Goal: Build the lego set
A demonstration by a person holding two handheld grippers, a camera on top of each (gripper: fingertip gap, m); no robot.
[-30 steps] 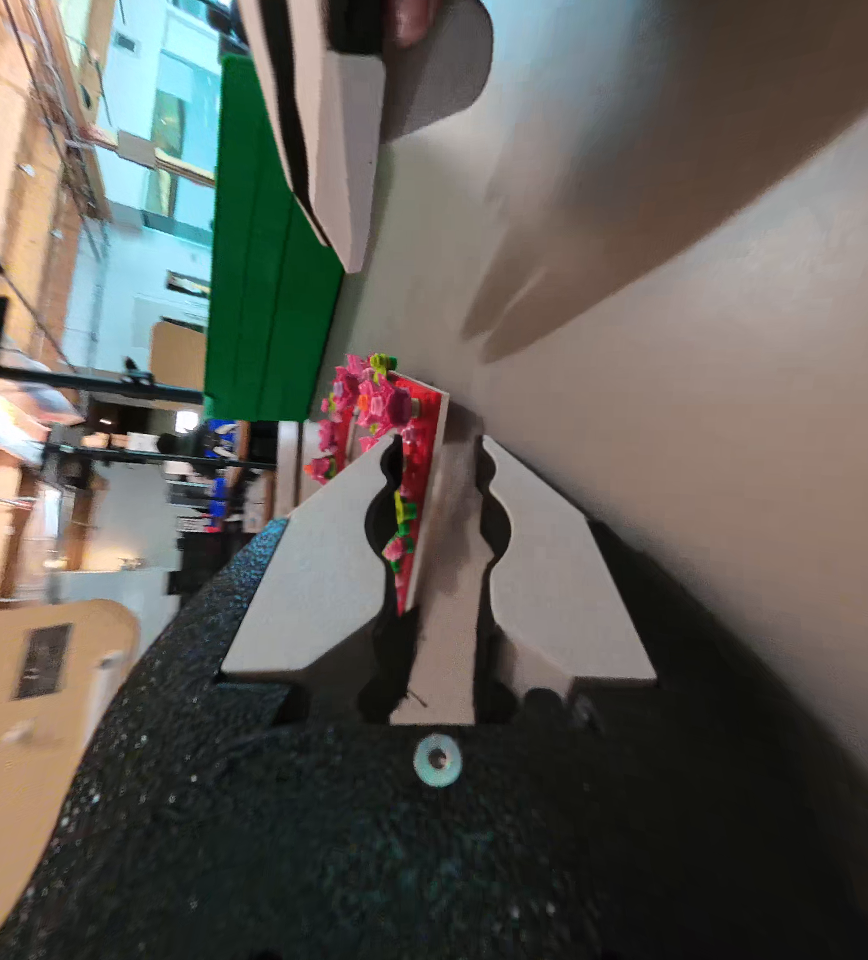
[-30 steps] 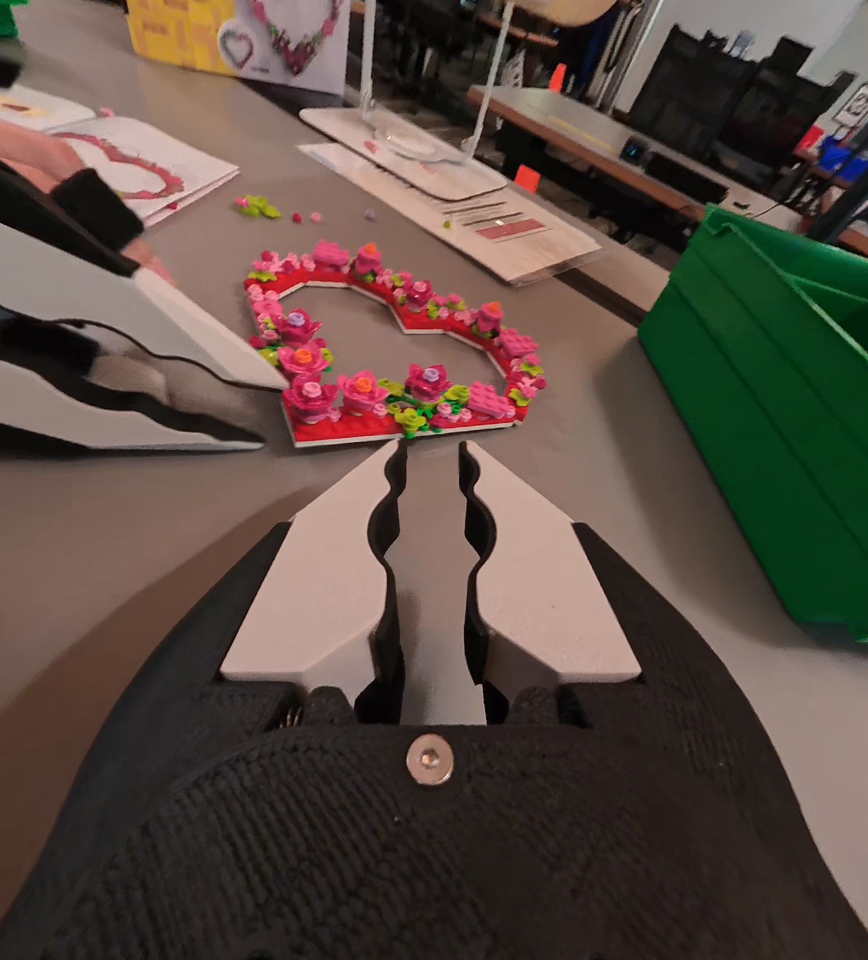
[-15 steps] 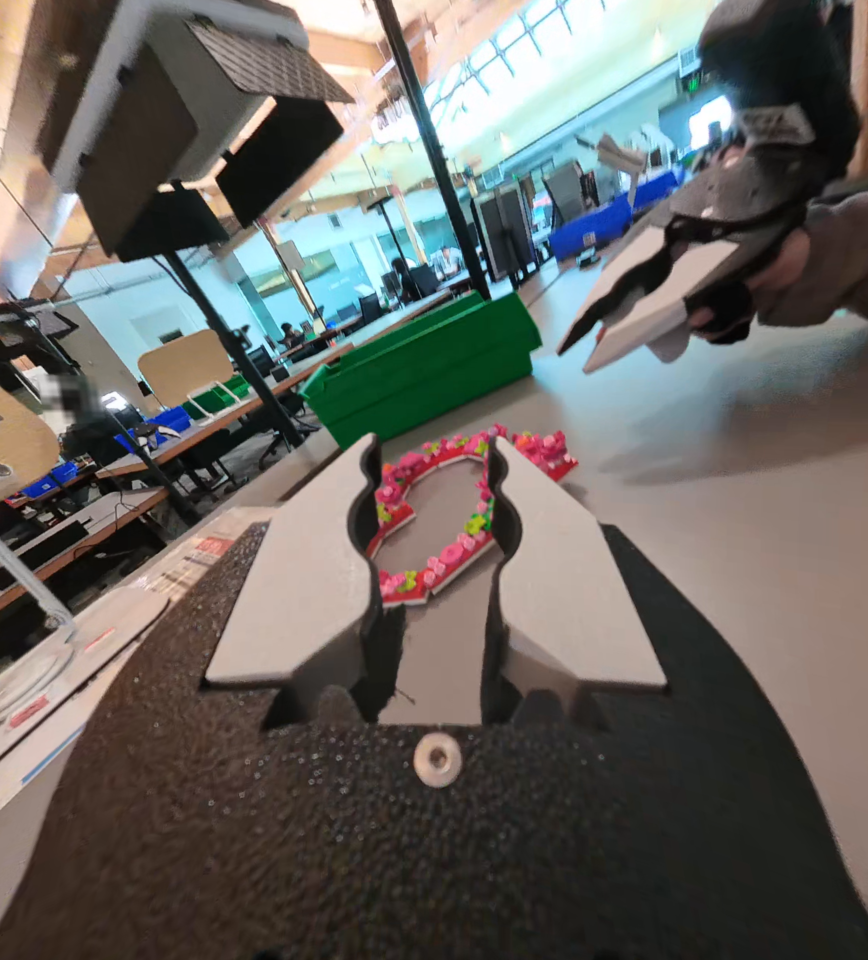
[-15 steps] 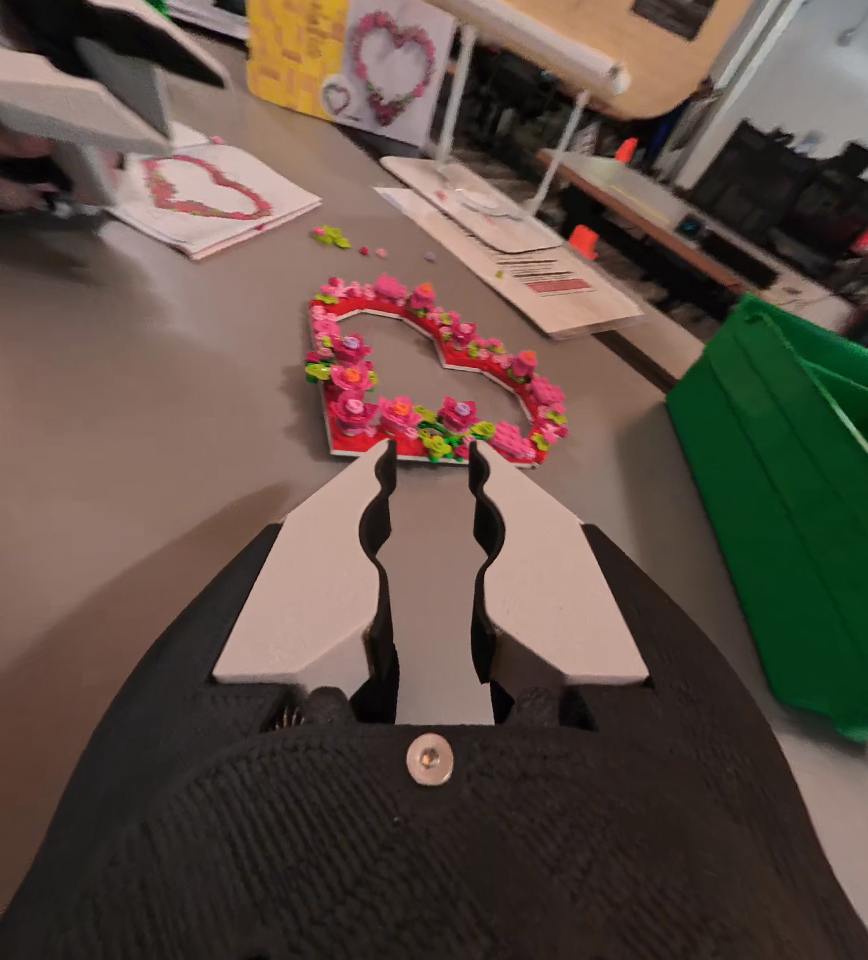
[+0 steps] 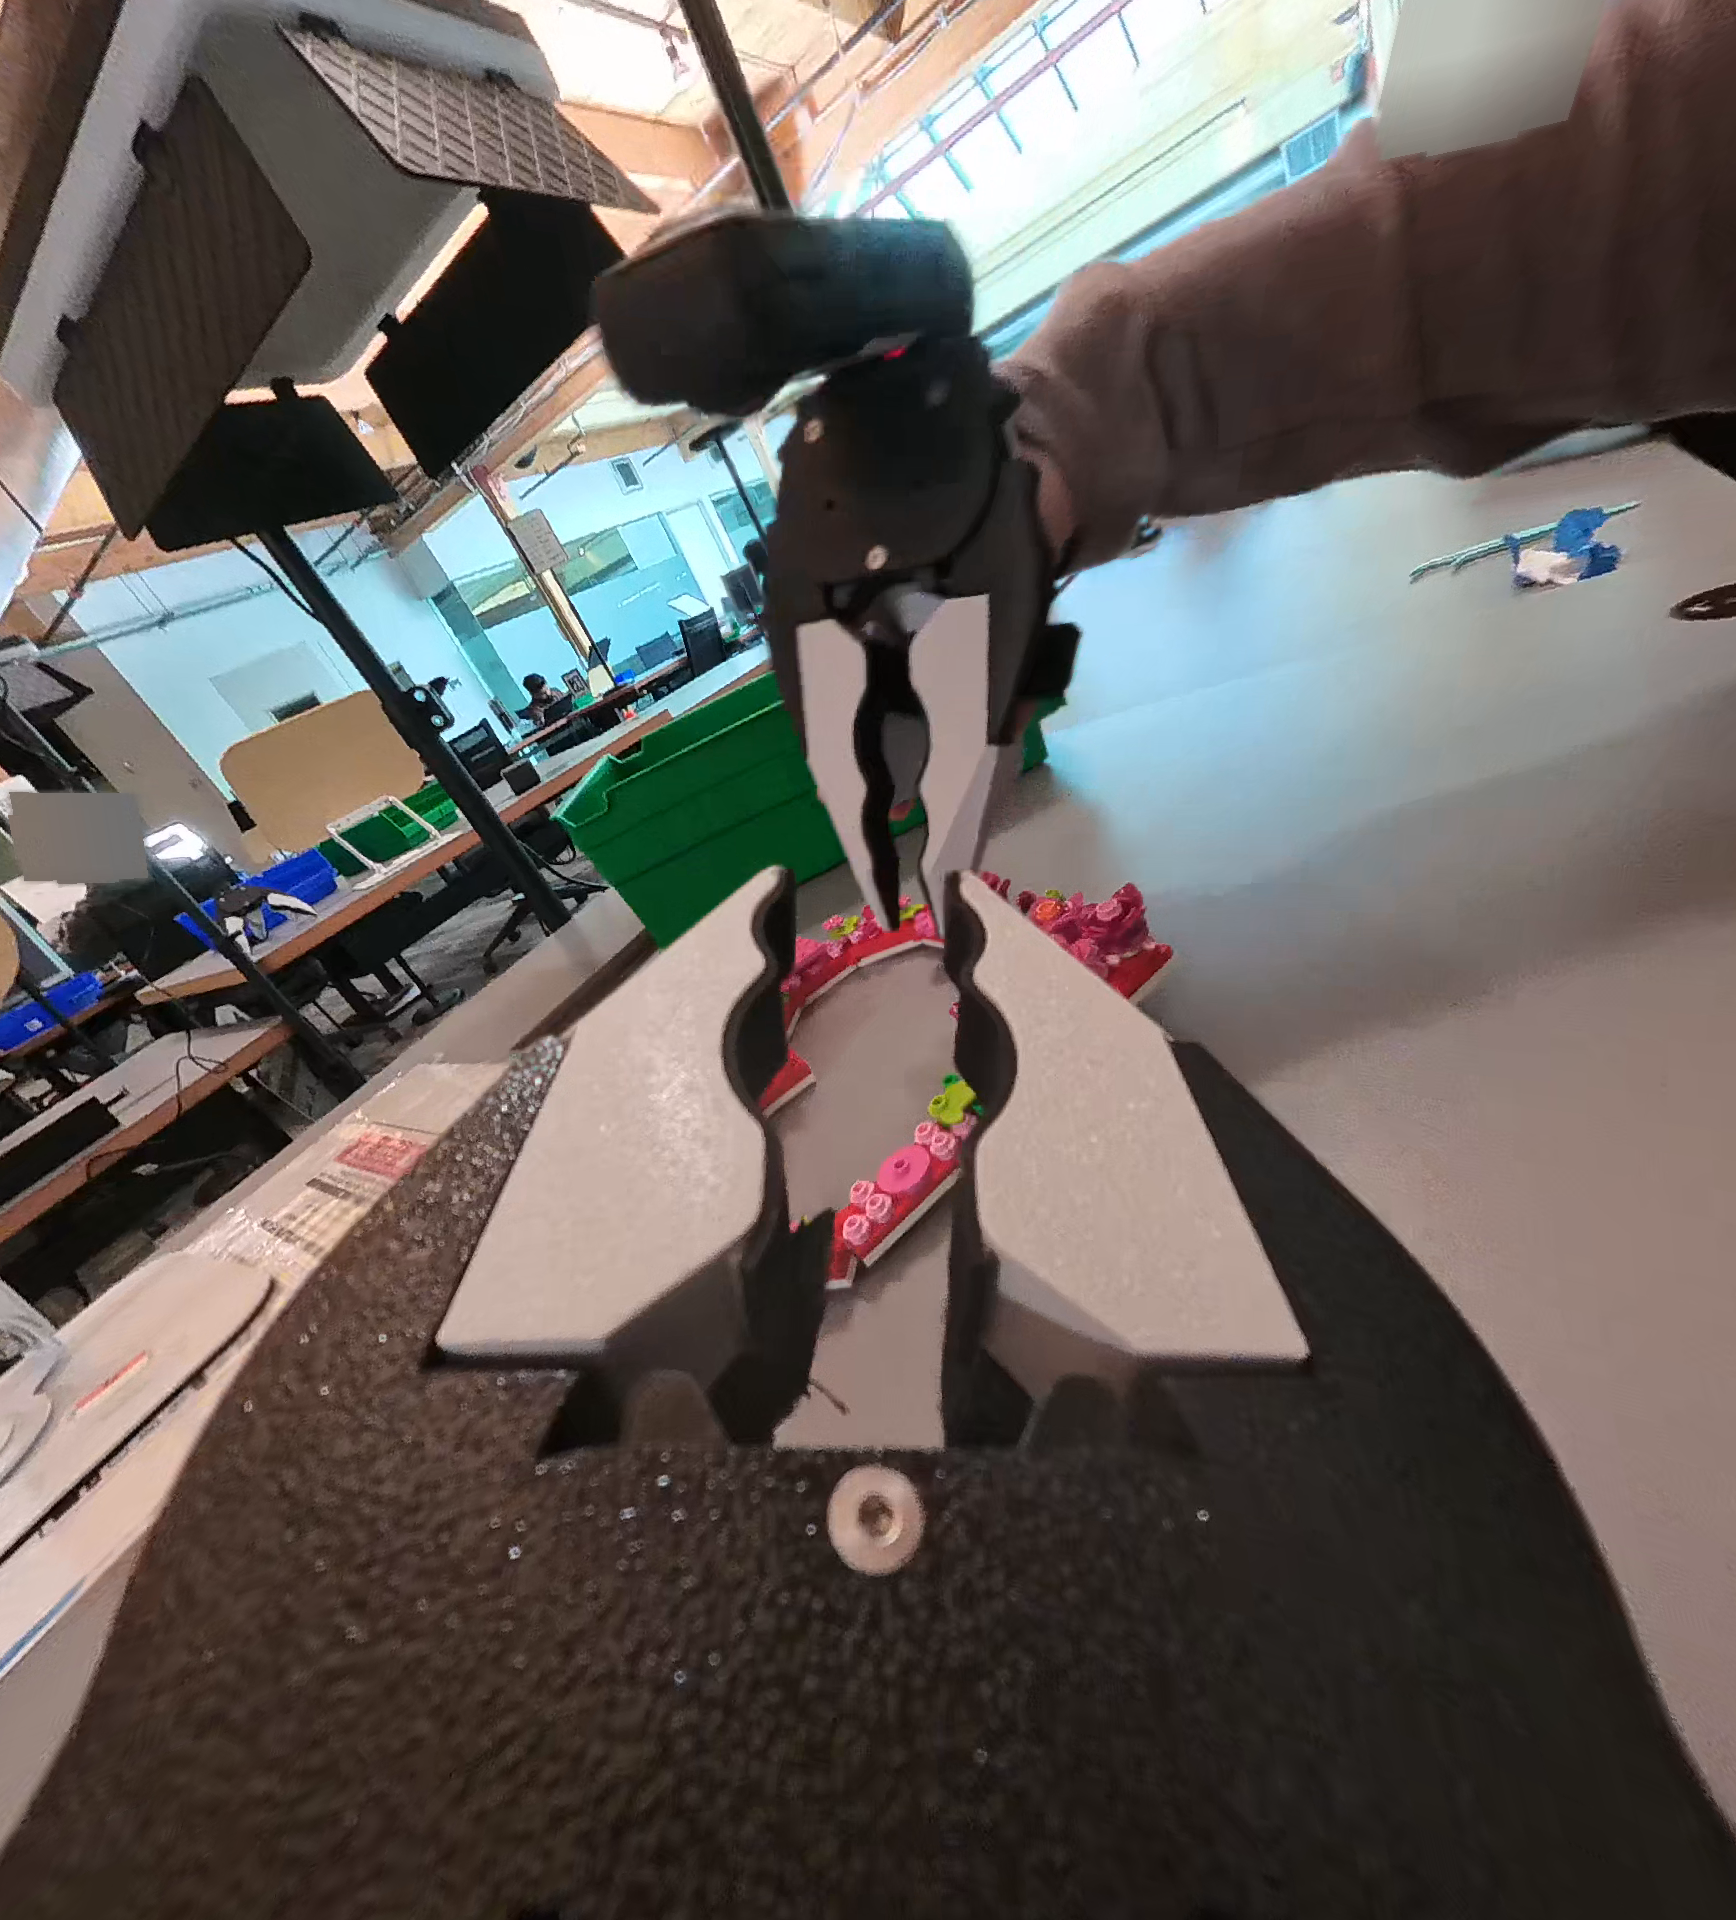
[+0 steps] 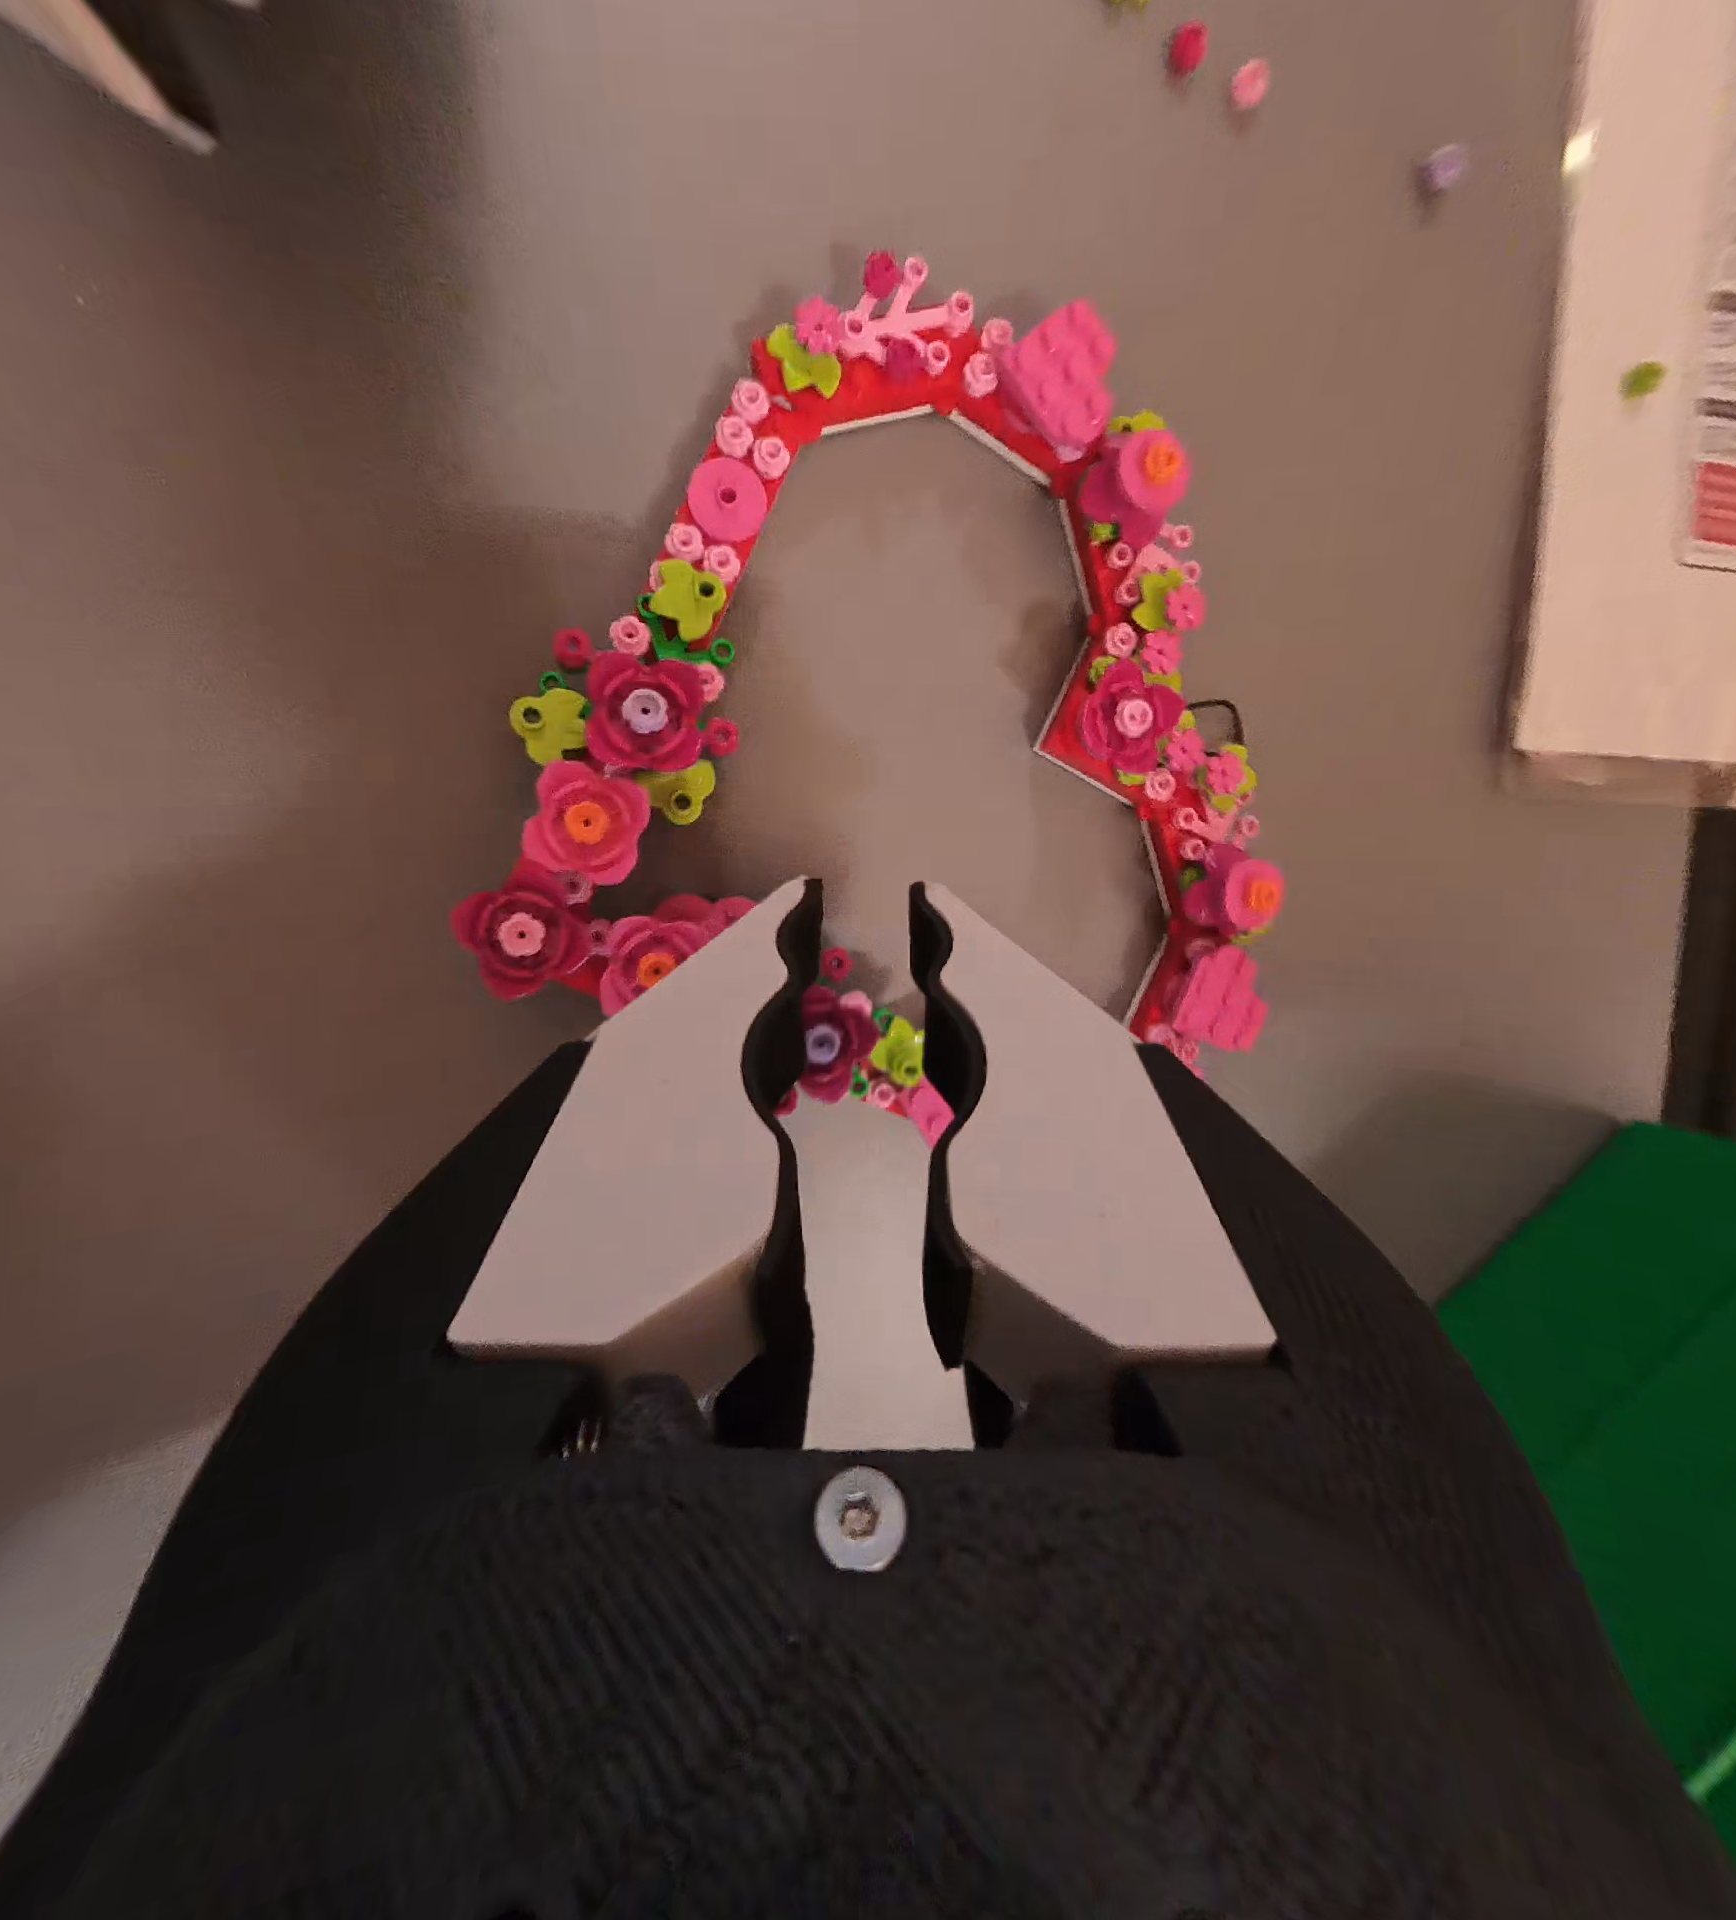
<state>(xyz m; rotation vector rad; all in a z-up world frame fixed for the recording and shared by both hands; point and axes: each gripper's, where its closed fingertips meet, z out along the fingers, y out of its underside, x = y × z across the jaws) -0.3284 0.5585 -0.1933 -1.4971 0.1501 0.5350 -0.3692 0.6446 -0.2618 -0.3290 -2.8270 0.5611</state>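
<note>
My right gripper point(image 6: 864, 894) points down over the near edge of the red heart-shaped brick frame studded with pink and magenta flowers point(image 6: 729, 499), which lies flat on the grey table point(image 6: 220, 520). Its jaws are parted with nothing between them. My left gripper point(image 5: 869, 899) hangs low at the heart's other side — released too, empty. I judge the build nearly done: this looks like checking or pressing pieces home. Next I'd lower the right tips onto the magenta flower point(image 6: 828, 1039) beneath them, gently, so nothing pops off.

Place: open-plan workshop or lab, probably.
Evidence: rows of desks point(image 5: 220, 966), blue bins point(image 5: 22, 1023), green crates point(image 5: 708, 821), exposed ceiling beams point(image 5: 625, 114).
</note>
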